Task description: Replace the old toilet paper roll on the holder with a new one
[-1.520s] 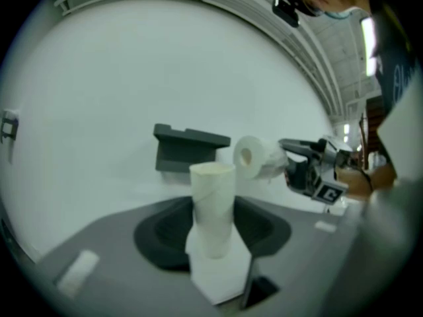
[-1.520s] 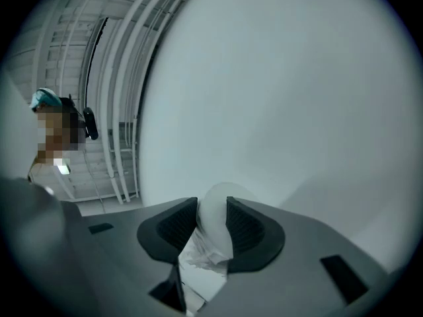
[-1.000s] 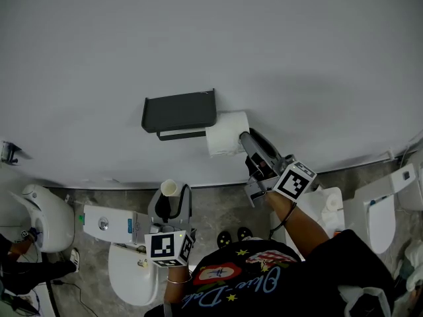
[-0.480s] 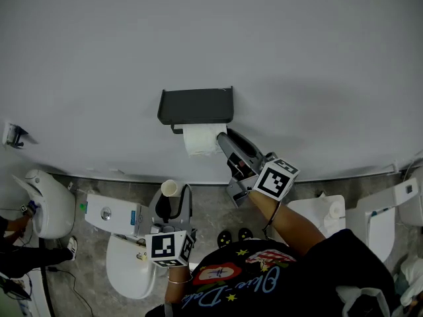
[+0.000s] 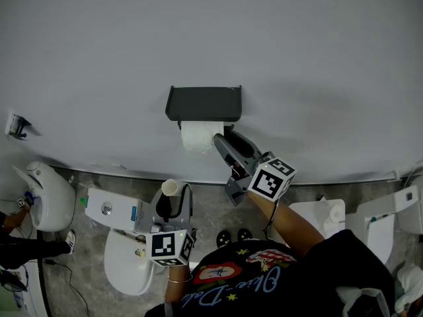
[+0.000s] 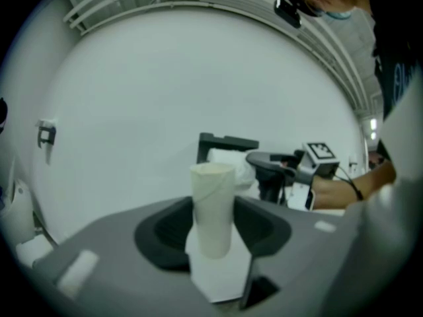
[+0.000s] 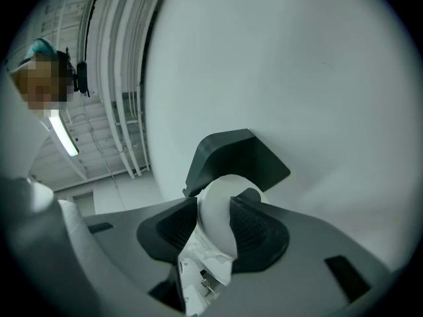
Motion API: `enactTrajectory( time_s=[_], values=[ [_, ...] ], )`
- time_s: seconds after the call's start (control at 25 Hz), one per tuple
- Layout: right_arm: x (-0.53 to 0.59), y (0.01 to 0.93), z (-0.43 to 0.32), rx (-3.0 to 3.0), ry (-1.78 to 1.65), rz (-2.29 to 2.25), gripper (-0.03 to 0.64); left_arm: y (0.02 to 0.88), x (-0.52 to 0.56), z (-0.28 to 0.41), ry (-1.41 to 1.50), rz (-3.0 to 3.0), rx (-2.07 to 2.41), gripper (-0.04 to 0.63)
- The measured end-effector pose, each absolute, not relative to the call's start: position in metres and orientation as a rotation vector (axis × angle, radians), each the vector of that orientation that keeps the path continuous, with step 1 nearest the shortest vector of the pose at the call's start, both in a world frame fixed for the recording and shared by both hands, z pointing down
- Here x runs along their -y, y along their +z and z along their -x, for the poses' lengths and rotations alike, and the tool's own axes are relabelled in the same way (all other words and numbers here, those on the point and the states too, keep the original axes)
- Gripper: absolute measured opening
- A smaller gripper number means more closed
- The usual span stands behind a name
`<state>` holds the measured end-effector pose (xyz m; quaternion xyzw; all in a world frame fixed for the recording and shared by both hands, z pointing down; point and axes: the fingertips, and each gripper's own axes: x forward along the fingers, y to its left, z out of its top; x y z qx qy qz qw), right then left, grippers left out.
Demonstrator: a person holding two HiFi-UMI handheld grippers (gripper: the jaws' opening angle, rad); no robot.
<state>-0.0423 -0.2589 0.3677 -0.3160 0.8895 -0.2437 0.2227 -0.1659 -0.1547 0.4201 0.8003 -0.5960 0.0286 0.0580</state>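
A dark grey holder [image 5: 203,103] with a shelf top is fixed to the white wall. Just under it sits the new white toilet paper roll [image 5: 197,137], with my right gripper [image 5: 220,142] shut on its right end. In the right gripper view the roll [image 7: 217,210] is pinched between both pads, with the holder [image 7: 232,156] right behind it. Lower down, my left gripper [image 5: 170,201] is shut on an empty cardboard tube [image 5: 170,188], which stands upright. The left gripper view shows that tube [image 6: 213,203] between the jaws, with the holder [image 6: 225,143] and the right gripper [image 6: 274,166] beyond it.
A white toilet [image 5: 127,264] and its cistern [image 5: 111,222] stand below the left gripper. Another toilet [image 5: 318,218] is at the right, and a white fixture [image 5: 47,203] at the left. A small bracket [image 5: 17,125] hangs on the wall. Someone's dark sleeve [image 5: 26,251] shows at the left edge.
My right gripper has carried the new roll leftward, from beside the holder's right end to directly under it. The left gripper and the tube have stayed put.
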Motion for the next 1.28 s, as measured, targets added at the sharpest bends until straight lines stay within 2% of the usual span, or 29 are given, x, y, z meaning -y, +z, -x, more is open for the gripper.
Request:
enactTrajectory(
  time_s=[0.2,0.36,0.56,0.6,0.64,0.68,1.28],
  values=[
    [0.254,0.37,0.045,-2.523,-0.622,0.894,0.149,0.421,0.159,0.16,0.084,-2.437,1.78,0.187],
    [0.242,0.365,0.039,-2.588,-0.522,0.894,0.195,0.423,0.161,0.156,0.093,-2.444,1.764,0.187],
    [0.227,0.365,0.023,-2.723,-0.197,1.07,0.19,0.422,0.164,0.152,0.106,-2.46,1.751,0.187],
    [0.224,0.368,0.021,-2.746,-0.143,1.104,0.14,0.422,0.164,0.151,0.108,-2.463,1.747,0.187],
    [0.221,0.371,0.019,-2.757,-0.117,1.125,0.036,0.422,0.164,0.149,0.111,-2.466,1.743,0.187],
    [0.218,0.373,0.017,-2.759,-0.117,1.135,0.021,0.423,0.164,0.148,0.115,-2.469,1.738,0.187],
    [0.208,0.385,0.004,-2.771,-0.128,1.203,0.014,0.422,0.167,0.136,0.136,-2.506,1.707,0.187]
  ],
)
